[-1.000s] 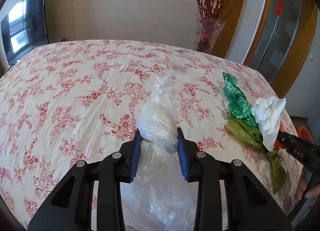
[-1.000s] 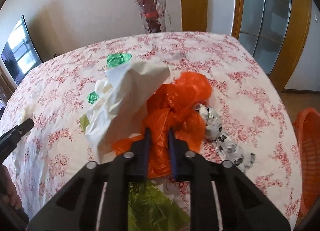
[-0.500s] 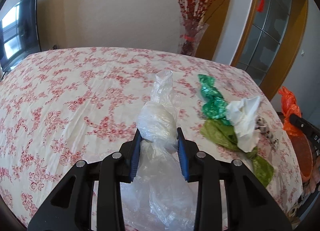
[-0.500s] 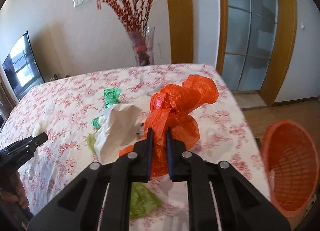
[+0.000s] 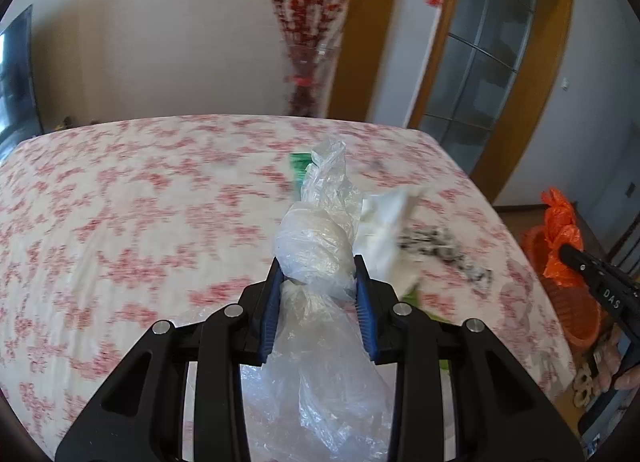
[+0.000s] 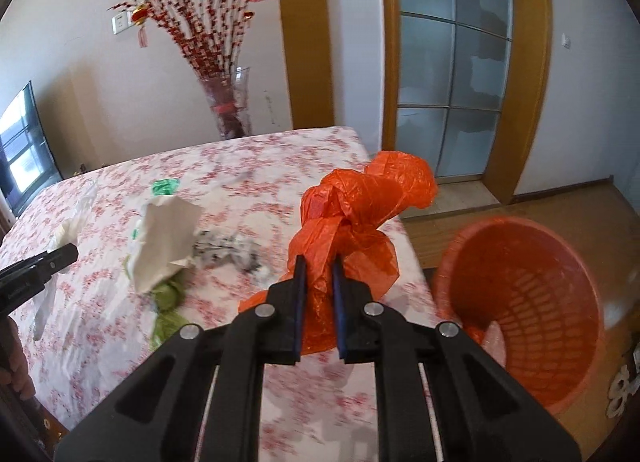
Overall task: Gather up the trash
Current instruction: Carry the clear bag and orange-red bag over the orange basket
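Note:
My left gripper is shut on a knotted clear plastic bag, lifted above the floral-cloth table. My right gripper is shut on a crumpled orange plastic bag, held over the table's right edge beside the orange waste basket on the floor. The orange bag and basket also show at the far right of the left wrist view. On the table lie a white bag, a green bag, an olive-green bag and a black-and-white patterned bag.
A glass vase of red branches stands behind the table's far edge. A television is on the left wall. A wood-framed glass door and wooden floor lie to the right. A hand shows at the lower right.
Both grippers have swung right and risen with their bags. The orange bag has left the pile on the table and now hangs near the basket, which has come into full view.

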Tool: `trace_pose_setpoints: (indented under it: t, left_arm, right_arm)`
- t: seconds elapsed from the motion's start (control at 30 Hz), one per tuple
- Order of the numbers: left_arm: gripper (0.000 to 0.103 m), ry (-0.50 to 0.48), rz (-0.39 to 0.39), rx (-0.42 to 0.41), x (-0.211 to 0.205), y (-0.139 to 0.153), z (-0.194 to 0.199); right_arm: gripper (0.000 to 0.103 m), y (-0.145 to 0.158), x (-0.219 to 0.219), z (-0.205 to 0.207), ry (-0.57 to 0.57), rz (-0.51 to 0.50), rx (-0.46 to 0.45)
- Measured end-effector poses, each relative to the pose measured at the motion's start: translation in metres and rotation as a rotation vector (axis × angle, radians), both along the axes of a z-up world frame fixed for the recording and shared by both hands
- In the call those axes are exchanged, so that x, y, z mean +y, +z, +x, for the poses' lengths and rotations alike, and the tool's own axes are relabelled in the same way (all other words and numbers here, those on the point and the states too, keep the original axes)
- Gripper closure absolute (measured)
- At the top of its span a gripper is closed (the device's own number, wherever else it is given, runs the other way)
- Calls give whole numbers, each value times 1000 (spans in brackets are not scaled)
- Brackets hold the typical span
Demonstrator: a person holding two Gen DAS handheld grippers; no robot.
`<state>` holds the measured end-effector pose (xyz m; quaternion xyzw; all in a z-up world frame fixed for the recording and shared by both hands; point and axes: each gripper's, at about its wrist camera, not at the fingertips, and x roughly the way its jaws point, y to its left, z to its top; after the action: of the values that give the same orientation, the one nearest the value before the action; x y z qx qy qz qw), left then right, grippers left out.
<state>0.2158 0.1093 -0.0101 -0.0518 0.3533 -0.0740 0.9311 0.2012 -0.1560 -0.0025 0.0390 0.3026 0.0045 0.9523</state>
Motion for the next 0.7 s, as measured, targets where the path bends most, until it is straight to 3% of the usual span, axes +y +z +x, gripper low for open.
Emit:
trace_pose_setpoints:
  t: [0.7]
  left_arm:
    - [69,-336,-128,20,-184,8,-7]
  right_arm:
    - [90,-7,-128,-68,-242,28,-100]
